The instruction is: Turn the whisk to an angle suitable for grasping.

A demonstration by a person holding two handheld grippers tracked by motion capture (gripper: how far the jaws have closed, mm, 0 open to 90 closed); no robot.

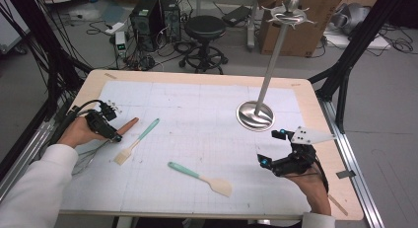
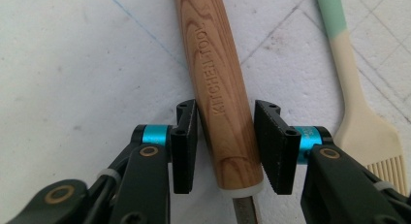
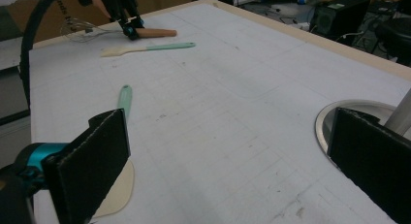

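Observation:
A whisk lies at the table's left, its wooden handle [image 1: 129,124] stamped KITCHEN TOOL [image 2: 218,88] and its wire loops [image 1: 91,154] toward the person. My left gripper [image 1: 116,134] [image 2: 225,136] straddles the handle near its ferrule. The pads [image 2: 186,151] stand very close on either side, with a thin gap showing. At the right my right gripper [image 1: 271,148] [image 3: 232,161] hovers low over the mat, jaws wide and nothing between them. From the right gripper view the left gripper [image 3: 128,27] sits far off at the handle [image 3: 157,33].
A basting brush [image 1: 138,141] [image 2: 358,132] [image 3: 145,48] with a teal handle lies just right of the whisk. A teal-handled spatula [image 1: 199,177] [image 3: 124,100] lies front centre. A metal hanger stand [image 1: 255,115] [image 3: 334,112] rises at the back right.

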